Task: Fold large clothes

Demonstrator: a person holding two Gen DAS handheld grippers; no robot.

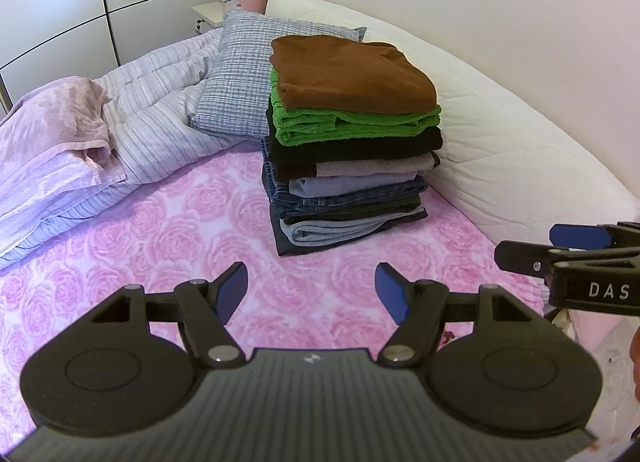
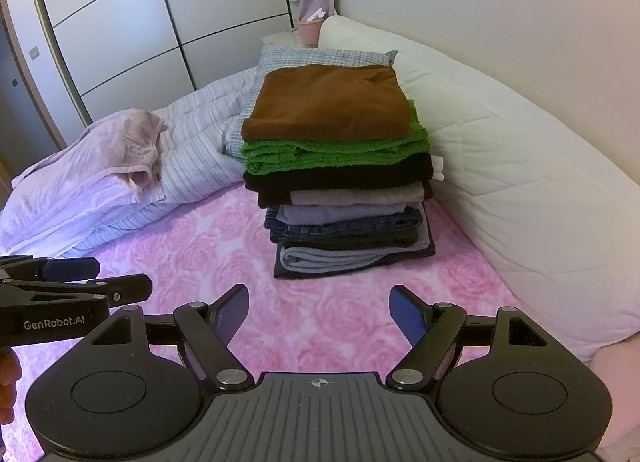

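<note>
Pink flowered bedsheet point(image 1: 168, 221) fills the lower half of both views. We see the pile of folded clothes point(image 1: 352, 141) at the centre, brown piece on top, beside the white cushion point(image 1: 500, 133). Our left gripper point(image 1: 311, 292) and right gripper point(image 2: 319, 312) are both wide apart and hold nothing.

Home bedroom, bed with pink rose-print sheet point(image 1: 160, 246), rumpled striped duvet point(image 1: 160, 109), checked pillow point(image 1: 236, 73), panelled wardrobe doors point(image 2: 132, 21)
</note>
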